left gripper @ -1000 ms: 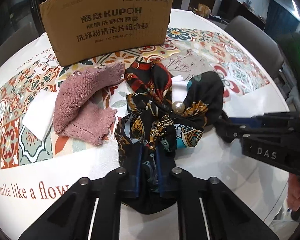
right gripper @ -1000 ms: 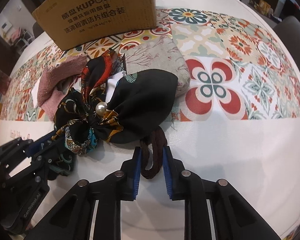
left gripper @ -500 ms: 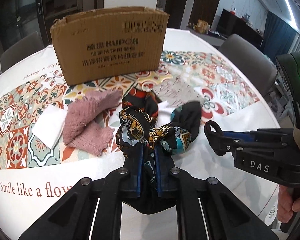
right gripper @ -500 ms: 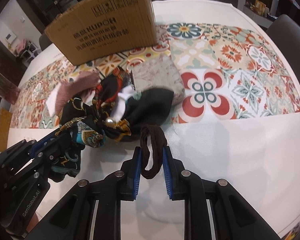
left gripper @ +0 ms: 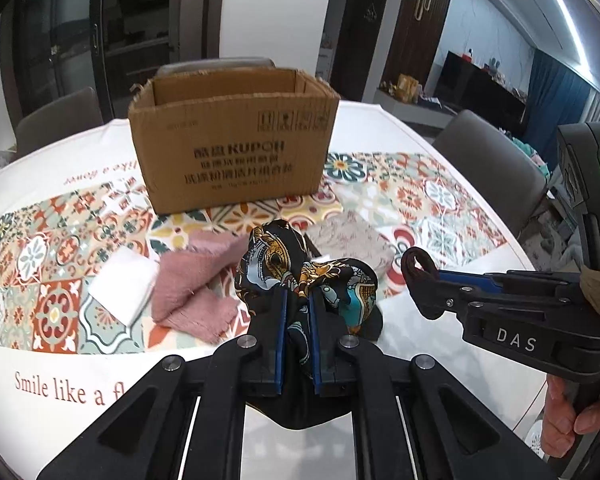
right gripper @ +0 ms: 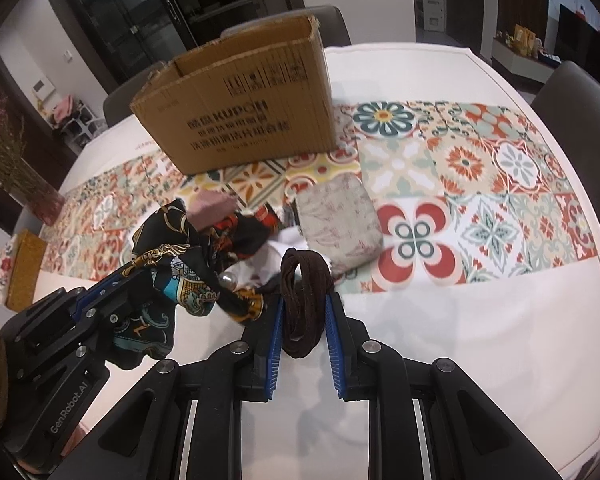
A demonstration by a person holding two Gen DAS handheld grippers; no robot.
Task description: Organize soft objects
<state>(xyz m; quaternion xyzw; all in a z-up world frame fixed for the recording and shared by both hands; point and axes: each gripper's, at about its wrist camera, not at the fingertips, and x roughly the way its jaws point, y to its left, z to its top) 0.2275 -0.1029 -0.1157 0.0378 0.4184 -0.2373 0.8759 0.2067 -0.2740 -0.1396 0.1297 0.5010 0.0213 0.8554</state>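
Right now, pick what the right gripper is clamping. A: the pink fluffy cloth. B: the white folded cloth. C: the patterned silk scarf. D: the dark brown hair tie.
D: the right gripper is shut on the dark brown hair tie, whose loop stands between its blue pads; the patterned silk scarf is in the left gripper.

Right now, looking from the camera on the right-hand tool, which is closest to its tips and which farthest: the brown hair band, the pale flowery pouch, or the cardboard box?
1. Brown hair band: clamped between the right gripper fingers, so nearest.
2. Flowery pouch: lying on the tablecloth just beyond the tips, slightly right.
3. Cardboard box: standing open at the table's far side, left of centre.
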